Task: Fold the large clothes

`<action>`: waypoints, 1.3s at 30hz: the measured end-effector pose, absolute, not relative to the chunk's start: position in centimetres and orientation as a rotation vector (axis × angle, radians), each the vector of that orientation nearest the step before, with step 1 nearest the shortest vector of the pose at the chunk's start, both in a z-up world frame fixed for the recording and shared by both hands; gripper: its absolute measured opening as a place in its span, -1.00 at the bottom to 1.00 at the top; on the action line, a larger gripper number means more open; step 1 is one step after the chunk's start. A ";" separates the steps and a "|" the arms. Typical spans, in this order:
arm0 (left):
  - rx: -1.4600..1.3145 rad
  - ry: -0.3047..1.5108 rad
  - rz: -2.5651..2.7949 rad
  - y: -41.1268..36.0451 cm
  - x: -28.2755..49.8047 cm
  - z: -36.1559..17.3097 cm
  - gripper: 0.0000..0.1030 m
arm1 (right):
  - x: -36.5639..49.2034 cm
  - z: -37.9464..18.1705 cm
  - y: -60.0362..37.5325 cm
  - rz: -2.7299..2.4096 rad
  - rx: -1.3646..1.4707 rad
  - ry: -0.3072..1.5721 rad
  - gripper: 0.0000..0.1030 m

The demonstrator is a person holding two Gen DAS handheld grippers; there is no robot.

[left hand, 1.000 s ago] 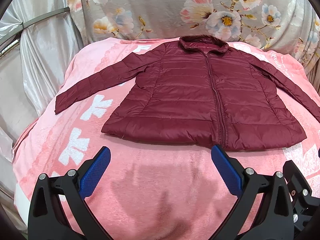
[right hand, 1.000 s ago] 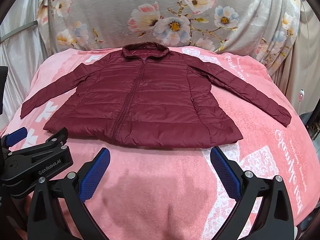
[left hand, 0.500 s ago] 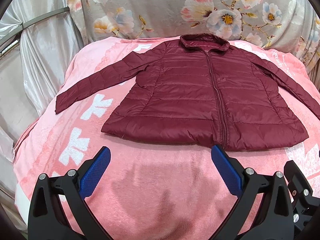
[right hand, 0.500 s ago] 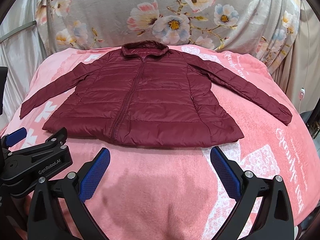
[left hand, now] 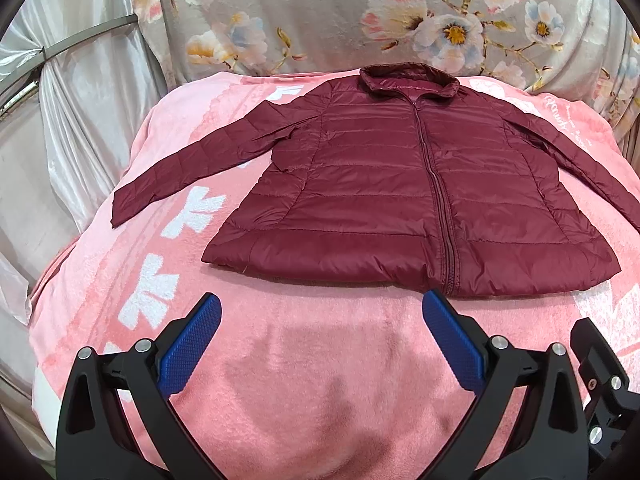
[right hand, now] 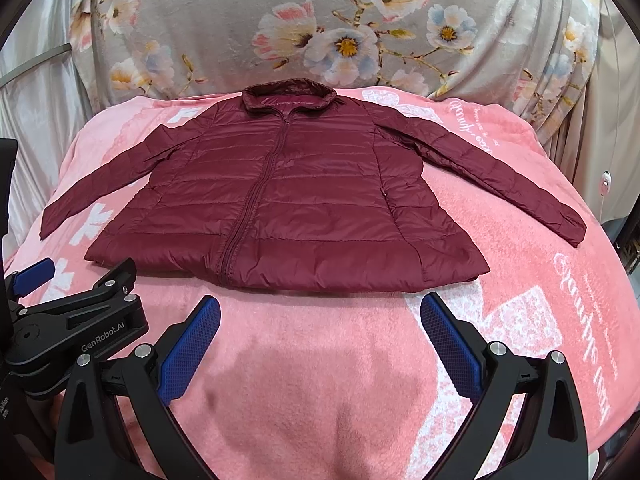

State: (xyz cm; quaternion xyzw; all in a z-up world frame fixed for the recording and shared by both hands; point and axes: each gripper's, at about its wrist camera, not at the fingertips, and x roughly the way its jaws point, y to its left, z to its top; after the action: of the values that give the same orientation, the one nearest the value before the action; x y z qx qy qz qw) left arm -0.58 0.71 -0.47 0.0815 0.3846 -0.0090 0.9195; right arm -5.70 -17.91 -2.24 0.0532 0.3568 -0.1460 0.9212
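Note:
A maroon quilted jacket (left hand: 400,184) lies flat and zipped on a pink blanket (left hand: 304,360), collar at the far side, both sleeves spread outward; the same jacket (right hand: 288,200) fills the middle of the right wrist view. My left gripper (left hand: 320,316) hovers open just short of the hem, near the zipper's lower end, with nothing between its blue pads. My right gripper (right hand: 320,316) is likewise open and empty, a little before the hem's right half. The left gripper's body (right hand: 72,324) shows at the left of the right wrist view.
The pink blanket (right hand: 520,280) covers a raised surface and drops away at left and right. A floral grey drape (left hand: 360,12) hangs behind it. Shiny silver curtain (left hand: 60,120) hangs at the left. A white cable (right hand: 606,178) hangs at the right edge.
Both views have shifted very slightly; the jacket sits a touch higher in frame. Both grippers stay open and empty, and the jacket has not moved.

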 end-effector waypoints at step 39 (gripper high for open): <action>0.171 0.796 -0.017 0.9 -0.7 -0.8 0.91 | -5.7 -2.2 -17.8 -0.300 0.111 0.735 0.90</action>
State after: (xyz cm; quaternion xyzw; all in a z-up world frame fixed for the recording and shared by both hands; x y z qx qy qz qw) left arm -0.71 0.86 -0.81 0.0832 0.3869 -0.0081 0.9183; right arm -5.68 -17.82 -2.24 0.0540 0.3576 -0.1461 0.9208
